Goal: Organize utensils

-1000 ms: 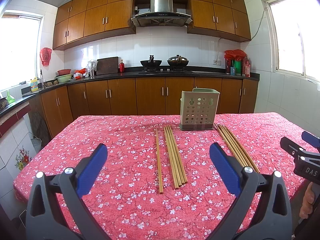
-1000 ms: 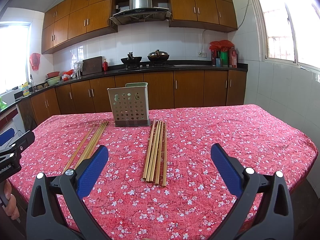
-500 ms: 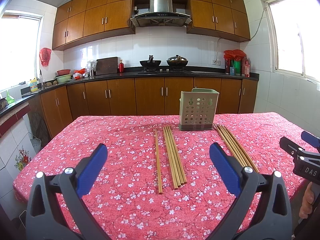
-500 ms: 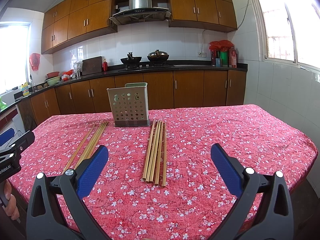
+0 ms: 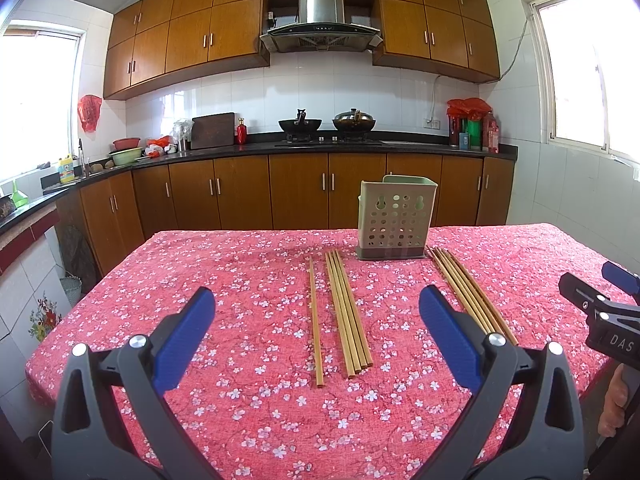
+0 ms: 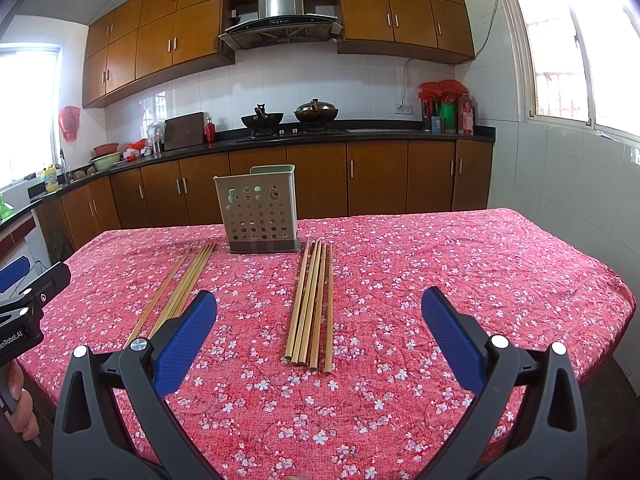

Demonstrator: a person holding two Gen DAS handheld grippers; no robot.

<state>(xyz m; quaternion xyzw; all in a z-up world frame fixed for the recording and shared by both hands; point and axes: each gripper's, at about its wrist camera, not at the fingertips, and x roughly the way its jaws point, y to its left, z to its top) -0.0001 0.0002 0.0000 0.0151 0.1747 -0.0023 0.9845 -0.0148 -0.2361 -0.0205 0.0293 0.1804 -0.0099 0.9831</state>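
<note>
A pale green perforated utensil holder [image 5: 395,221] [image 6: 260,210] stands upright at the far side of the table. Two groups of bamboo chopsticks lie flat in front of it: a left bundle [image 5: 347,312] [image 6: 188,284] with one single stick [image 5: 314,320] apart on its left, and a right bundle [image 5: 466,292] [image 6: 311,304]. My left gripper [image 5: 316,308] is open and empty above the near table, in line with the left bundle. My right gripper [image 6: 318,308] is open and empty, in line with the right bundle.
The table has a red floral cloth [image 5: 240,280] with its near edge under the grippers. The other gripper shows at each view's edge [image 5: 604,312] [image 6: 24,304]. Wooden kitchen cabinets and a counter with woks [image 5: 300,126] stand behind.
</note>
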